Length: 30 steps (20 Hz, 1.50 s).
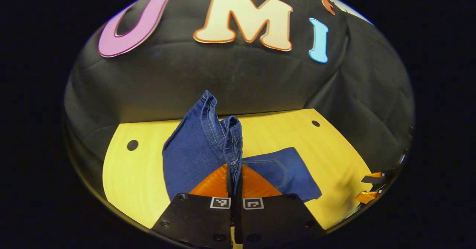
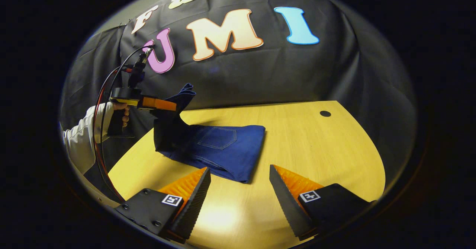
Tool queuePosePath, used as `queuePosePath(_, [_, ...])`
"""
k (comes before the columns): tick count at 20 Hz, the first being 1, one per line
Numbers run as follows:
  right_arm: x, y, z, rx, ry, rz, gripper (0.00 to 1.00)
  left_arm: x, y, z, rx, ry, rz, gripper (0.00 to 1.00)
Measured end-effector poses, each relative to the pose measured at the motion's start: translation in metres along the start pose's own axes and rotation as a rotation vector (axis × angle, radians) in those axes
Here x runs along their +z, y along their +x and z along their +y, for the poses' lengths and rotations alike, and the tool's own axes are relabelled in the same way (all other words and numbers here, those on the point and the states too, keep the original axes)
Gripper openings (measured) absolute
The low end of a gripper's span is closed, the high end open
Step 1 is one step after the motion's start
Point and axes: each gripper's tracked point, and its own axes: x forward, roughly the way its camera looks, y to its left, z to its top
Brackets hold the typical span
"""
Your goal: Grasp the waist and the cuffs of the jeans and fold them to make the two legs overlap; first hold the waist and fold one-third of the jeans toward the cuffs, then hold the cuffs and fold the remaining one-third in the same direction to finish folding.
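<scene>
The blue jeans (image 2: 223,146) lie folded on the wooden table (image 2: 319,148), back pocket facing up. In the left gripper view my left gripper (image 1: 235,174) is shut on a bunched end of the jeans (image 1: 200,152), which stands up off the table in front of the camera. The folded part with the pocket (image 1: 282,171) lies flat behind it. In the right gripper view the left gripper (image 2: 163,105), held by a hand (image 2: 121,115), lifts that end at the jeans' left side. My right gripper (image 2: 240,180) stands open just above the table, near the jeans' front edge, holding nothing.
The table (image 1: 137,182) has small round holes (image 2: 325,113) (image 1: 132,145) near its back corners. Black cloth walls close in behind it. A white sleeve (image 2: 80,141) and cables (image 2: 100,104) are at the left. The right gripper (image 1: 372,185) shows at the table's right edge.
</scene>
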Motion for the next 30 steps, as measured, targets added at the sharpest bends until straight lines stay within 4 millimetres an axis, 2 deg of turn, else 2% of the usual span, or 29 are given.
queuePosePath(5, [-0.006, -0.017, -0.034, -0.021, -0.003, 0.009, 0.98, -0.019, 0.038, -0.060, -0.047, -0.008, 0.049, 0.00])
queuePosePath(9, [-0.010, -0.022, -0.052, -0.026, 0.001, 0.018, 0.98, -0.053, 0.065, -0.082, 0.001, 0.041, 0.112, 0.00])
queuePosePath(13, [-0.010, -0.025, -0.059, -0.019, -0.003, 0.020, 0.98, -0.095, 0.085, -0.089, 0.046, 0.017, 0.170, 0.00])
queuePosePath(15, [-0.006, -0.026, -0.054, -0.002, 0.005, 0.016, 0.98, -0.107, 0.080, -0.102, 0.003, -0.022, 0.181, 0.10])
queuePosePath(16, [-0.002, -0.028, -0.051, 0.002, 0.001, 0.007, 0.98, -0.104, 0.073, -0.106, 0.001, -0.020, 0.158, 0.41])
queuePosePath(17, [0.004, -0.030, -0.046, 0.006, -0.006, -0.010, 0.98, -0.095, 0.065, -0.109, 0.001, -0.011, 0.113, 0.53])
queuePosePath(18, [0.012, -0.034, -0.039, 0.012, -0.011, -0.035, 0.98, -0.082, 0.051, -0.111, 0.008, -0.001, 0.047, 0.69])
queuePosePath(20, [0.029, -0.042, -0.019, 0.034, -0.016, -0.093, 0.98, -0.050, 0.008, -0.106, 0.054, 0.021, -0.112, 0.95])
queuePosePath(21, [0.044, -0.048, -0.008, 0.038, -0.028, -0.138, 0.98, -0.036, -0.017, -0.104, 0.070, 0.037, -0.195, 0.99])
queuePosePath(23, [0.074, -0.064, 0.010, 0.028, -0.073, -0.242, 0.98, -0.019, -0.066, -0.097, 0.108, 0.067, -0.302, 0.96])
queuePosePath(25, [0.105, -0.090, 0.036, 0.033, -0.127, -0.350, 0.98, -0.016, -0.113, -0.083, 0.160, 0.076, -0.357, 0.97])
queuePosePath(27, [0.127, -0.120, 0.060, 0.038, -0.178, -0.438, 0.98, -0.011, -0.164, -0.076, 0.201, 0.070, -0.426, 0.96])
queuePosePath(30, [0.148, -0.165, 0.092, 0.046, -0.219, -0.548, 0.98, -0.008, -0.230, -0.070, 0.238, 0.070, -0.519, 0.95])
